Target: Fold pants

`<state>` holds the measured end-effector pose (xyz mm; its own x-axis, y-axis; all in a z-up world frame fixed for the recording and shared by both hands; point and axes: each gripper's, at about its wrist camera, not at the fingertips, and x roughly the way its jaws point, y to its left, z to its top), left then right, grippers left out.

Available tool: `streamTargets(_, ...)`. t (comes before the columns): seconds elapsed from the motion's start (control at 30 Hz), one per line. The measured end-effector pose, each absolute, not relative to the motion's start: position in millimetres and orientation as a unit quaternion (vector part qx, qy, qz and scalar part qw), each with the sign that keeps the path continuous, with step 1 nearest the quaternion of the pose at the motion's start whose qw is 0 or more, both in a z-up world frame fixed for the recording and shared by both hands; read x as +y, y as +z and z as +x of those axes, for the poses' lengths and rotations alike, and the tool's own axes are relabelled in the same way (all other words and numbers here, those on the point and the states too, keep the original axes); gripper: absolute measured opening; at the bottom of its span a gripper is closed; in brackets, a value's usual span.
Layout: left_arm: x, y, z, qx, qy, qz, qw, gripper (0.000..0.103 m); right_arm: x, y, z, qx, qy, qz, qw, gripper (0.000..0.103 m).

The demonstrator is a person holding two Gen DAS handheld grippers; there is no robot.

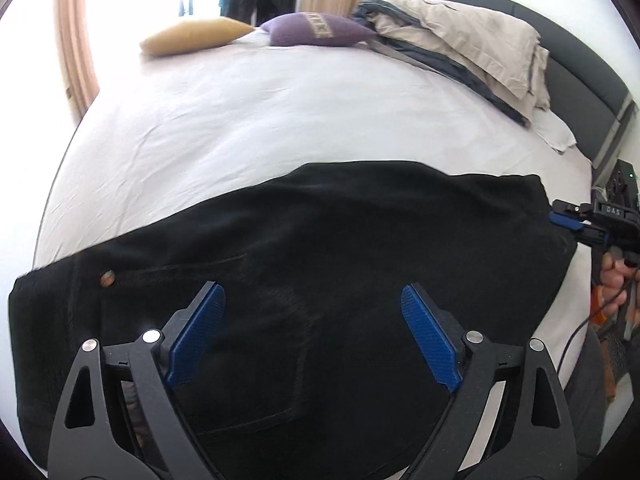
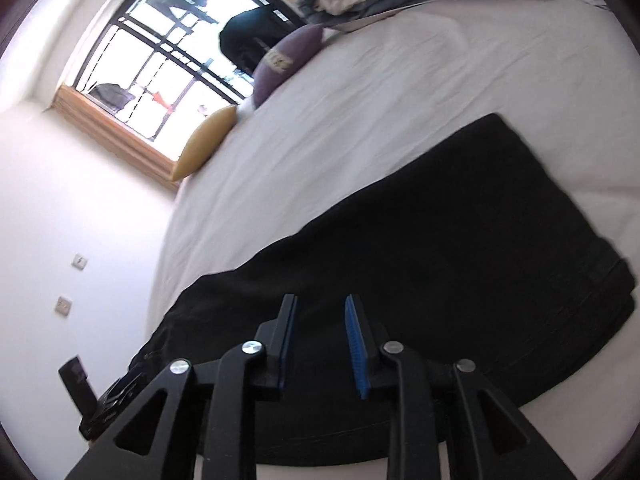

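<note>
Black pants lie flat and folded over on the white bed, with a brown button near the waistband at the left. My left gripper hovers over the waist part, wide open and empty. My right gripper hovers over the other end of the pants, partly open with nothing between its blue pads. The right gripper also shows in the left wrist view at the pants' right edge, with a hand behind it.
A yellow cushion and a purple cushion lie at the far side of the bed. A heap of beige and grey bedding rests against the dark headboard. A barred window is beyond the bed.
</note>
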<state>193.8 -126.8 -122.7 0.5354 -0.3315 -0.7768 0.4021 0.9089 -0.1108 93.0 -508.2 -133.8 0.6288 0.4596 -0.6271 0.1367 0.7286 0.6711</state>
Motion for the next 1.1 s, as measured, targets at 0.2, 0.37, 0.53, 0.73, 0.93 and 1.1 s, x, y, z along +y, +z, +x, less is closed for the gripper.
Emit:
streamTargets(0.2, -154.5, -174.3, 212.2, 0.488, -0.196, 0.133, 0.840, 0.092, -522.4, -184.3, 74.1, 0.451, 0.069, 0.389, 0.801, 0.006)
streamTargets(0.37, -113.7, -169.5, 192.2, 0.492, -0.150, 0.127, 0.848, 0.091, -613.3, -170.6, 6.0, 0.389, -0.121, 0.435, 0.803, 0.017)
streamTargets(0.53, -112.7, -148.7, 181.2, 0.473, -0.156, 0.087, 0.863, 0.091, -634.9, -177.2, -11.9, 0.345, -0.128, 0.516, 0.773, 0.069)
streamTargets(0.73, -169.6, -150.1, 206.5, 0.474, -0.213, 0.056, 0.853, 0.091, -653.7, -196.9, -8.3, 0.311, -0.136, 0.574, 0.745, 0.069)
streamTargets(0.93, -219.6, -169.6, 231.6, 0.495, -0.241, 0.035, 0.834, 0.091, -657.7, -200.1, -3.9, 0.290, -0.140, 0.602, 0.730, 0.069)
streamTargets(1.1, -240.8, -196.9, 235.0, 0.503, -0.234, 0.062, 0.830, 0.092, -660.1, -205.1, 1.5, 0.256, -0.136, 0.628, 0.722, 0.064)
